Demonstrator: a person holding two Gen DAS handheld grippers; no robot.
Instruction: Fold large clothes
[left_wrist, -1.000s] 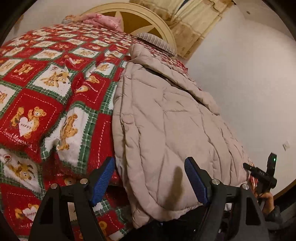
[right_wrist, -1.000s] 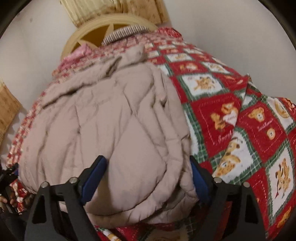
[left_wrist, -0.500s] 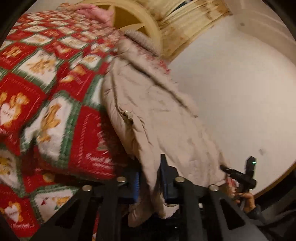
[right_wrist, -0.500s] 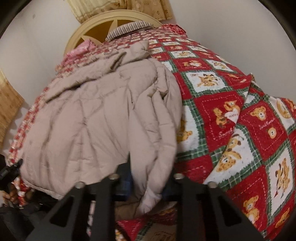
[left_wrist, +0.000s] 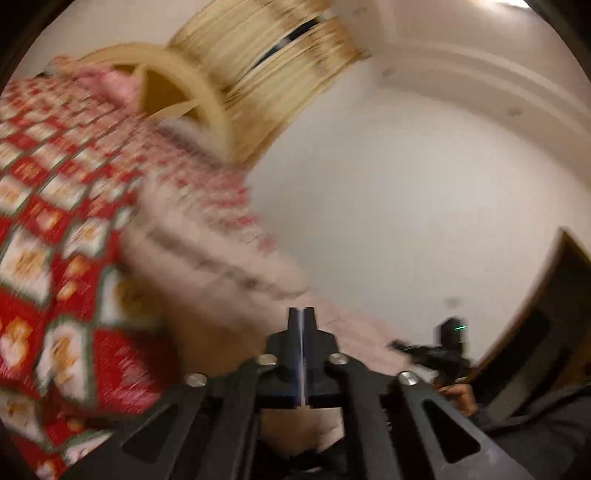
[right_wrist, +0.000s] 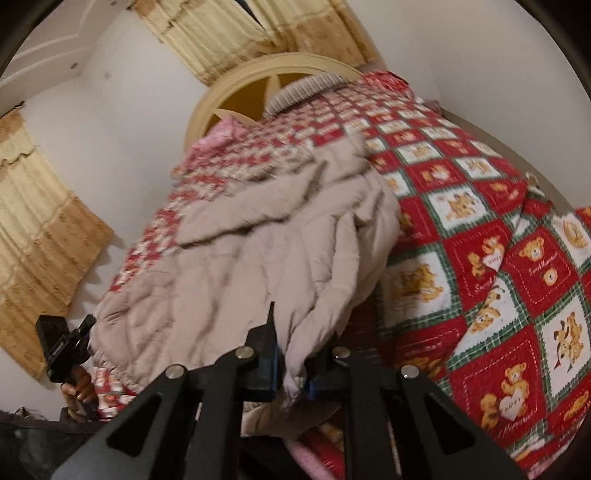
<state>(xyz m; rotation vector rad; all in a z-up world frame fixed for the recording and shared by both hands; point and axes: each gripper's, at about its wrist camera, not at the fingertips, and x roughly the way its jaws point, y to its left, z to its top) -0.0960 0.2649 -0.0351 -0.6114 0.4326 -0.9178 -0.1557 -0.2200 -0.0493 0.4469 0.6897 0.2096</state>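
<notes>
Largely blurred by motion, the left wrist view gives only rough shapes; the right wrist view is sharp. One bed fills both views, covered by one red, green and white teddy-bear quilt (right_wrist: 491, 258); its near edge and its foot are cut off by the frame. One cream, round-topped headboard (right_wrist: 236, 88) stands at the far end, partly hidden by a striped pillow (right_wrist: 303, 88) and a pink cloth (right_wrist: 218, 136). Two tan curtains show in the right wrist view, one behind the headboard (right_wrist: 221, 33) and one at the left edge (right_wrist: 40, 229), both cropped.

One beige quilted coat (right_wrist: 258, 254), the large garment, lies along the left side of the bed in the right wrist view, its near hem lifted off the quilt. What lies under it is hidden. In the left wrist view it is a pale smear (left_wrist: 207, 266).

Two grippers are present. On the right gripper (right_wrist: 291, 369) the jaws are closing, and a bunched fold of the coat's hem is pinched between them. On the left gripper (left_wrist: 302, 350) the jaws are pressed together with no gap; pale cloth shows above and below them, but blur hides whether any is caught. Each gripper also appears, small, in the other's view, with part of a hand (right_wrist: 79, 387) below it.
</notes>
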